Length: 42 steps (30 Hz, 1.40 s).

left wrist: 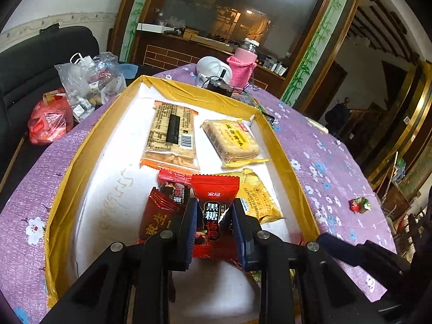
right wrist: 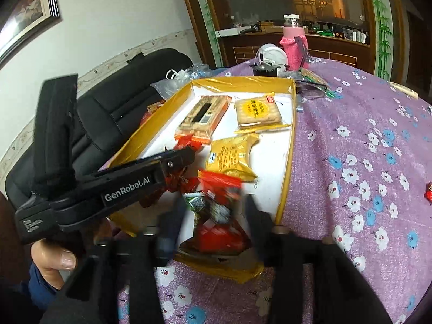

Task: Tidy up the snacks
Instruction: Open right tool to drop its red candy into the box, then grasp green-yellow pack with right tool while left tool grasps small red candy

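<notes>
left gripper [left wrist: 213, 217]: blue pads pinch a red plum-candy packet [left wrist: 214, 208] by its sides, low over the near end of the tray [left wrist: 280, 145]; seen from the right wrist view its black body lies across the tray's left rim

right gripper [right wrist: 213, 210]: blurred, fingers spread either side of a red and green wrapped snack [right wrist: 216, 216] at the tray's near end; I cannot tell whether they touch it

tray: white floor, gold-taped walls all round, standing on the purple flowered tablecloth [left wrist: 324, 162]

far row: long orange-ended cracker pack [left wrist: 172, 135] on the left, square yellow biscuit pack [left wrist: 233, 140] just beside it on the right, a narrow strip of white floor between them

near row: yellow pastry packet [left wrist: 256, 197] close against the right wall; dark red packet [left wrist: 159, 213] left of the held candy; these crowd together and overlap

open room in tray: broad bare white floor along the left wall, from the far corner down to the near end

outside tray: a small red and green candy [left wrist: 359, 205] lies alone on the cloth, well apart to the right; wide bare cloth around it

far edge: pink bottle [left wrist: 244, 62] and white round object [left wrist: 213, 68] beyond the tray's far wall

left of table: plastic bags [left wrist: 89, 81] beside the table edge
</notes>
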Available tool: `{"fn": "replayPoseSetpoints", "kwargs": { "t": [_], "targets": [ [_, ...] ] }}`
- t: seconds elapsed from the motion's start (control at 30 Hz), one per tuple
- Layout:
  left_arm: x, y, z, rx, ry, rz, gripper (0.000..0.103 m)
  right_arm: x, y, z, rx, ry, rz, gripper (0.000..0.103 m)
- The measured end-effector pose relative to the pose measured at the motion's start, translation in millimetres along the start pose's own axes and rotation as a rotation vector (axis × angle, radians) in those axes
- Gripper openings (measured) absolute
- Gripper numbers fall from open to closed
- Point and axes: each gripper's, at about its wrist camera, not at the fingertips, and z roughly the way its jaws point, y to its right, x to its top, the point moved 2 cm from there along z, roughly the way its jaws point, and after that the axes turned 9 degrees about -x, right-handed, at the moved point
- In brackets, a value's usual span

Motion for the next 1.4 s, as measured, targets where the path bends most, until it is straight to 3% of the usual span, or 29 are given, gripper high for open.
{"fn": "replayPoseSetpoints", "kwargs": {
  "t": [0.1, 0.23, 0.3, 0.4, 0.5, 0.57, 0.63, 0.7, 0.8, 0.93, 1.0, 1.07, 1.13, 1.2, 1.3, 1.4],
  "targets": [
    [0, -1, -3, -0.017, 0.014, -0.009, 0.025, 5, 5, -14, -0.014, 0.042, -0.019, 0.058],
    [1, -1, -5, -0.023, 0.023, -0.010, 0.025, 15, 40, -44, -0.123, 0.136, 0.026, 0.092],
    [1, -1, -6, -0.020, 0.027, -0.006, 0.025, 17, 74, -59, -0.206, 0.168, 0.113, 0.102],
    [1, 0, -7, -0.015, 0.034, -0.001, 0.025, 16, 123, -73, -0.331, 0.174, 0.183, 0.103],
    [1, 2, -9, -0.011, 0.041, 0.006, 0.026, 8, 181, -77, -0.454, 0.068, 0.278, 0.103],
    [1, 3, -9, -0.009, 0.042, 0.012, 0.026, -3, 209, -72, -0.528, -0.055, 0.264, 0.103],
    [1, 6, -10, -0.004, 0.044, 0.022, 0.026, -14, 230, -66, -0.556, -0.189, 0.211, 0.103],
    [1, 9, -11, 0.006, 0.048, 0.040, 0.026, -19, 246, -74, -0.512, -0.232, 0.266, 0.103],
    [1, 17, -13, 0.018, 0.052, 0.072, 0.026, -10, 262, -103, -0.559, -0.162, 0.312, 0.092],
    [2, 28, -18, 0.013, 0.045, 0.105, 0.026, 22, 278, -136, -0.612, -0.026, 0.314, 0.092],
    [3, 36, -22, 0.009, 0.045, 0.125, 0.026, 30, 294, -127, -0.647, -0.073, 0.319, 0.090],
    [5, 43, -27, 0.005, 0.041, 0.144, 0.026, 33, 313, -103, -0.616, -0.169, 0.313, 0.075],
    [6, 50, -30, -0.012, 0.033, 0.162, 0.026, 31, 330, -82, -0.583, -0.238, 0.330, 0.048],
    [7, 58, -30, -0.016, 0.013, 0.184, 0.026, 22, 346, -63, -0.546, -0.295, 0.383, 0.038],
    [9, 59, -27, 0.002, 0.006, 0.189, 0.026, 15, 354, -47, -0.484, -0.289, 0.426, 0.037],
    [11, 55, -19, 0.024, -0.030, 0.167, 0.045, 14, 360, -36, -0.462, -0.276, 0.474, 0.037]
  ]
}}
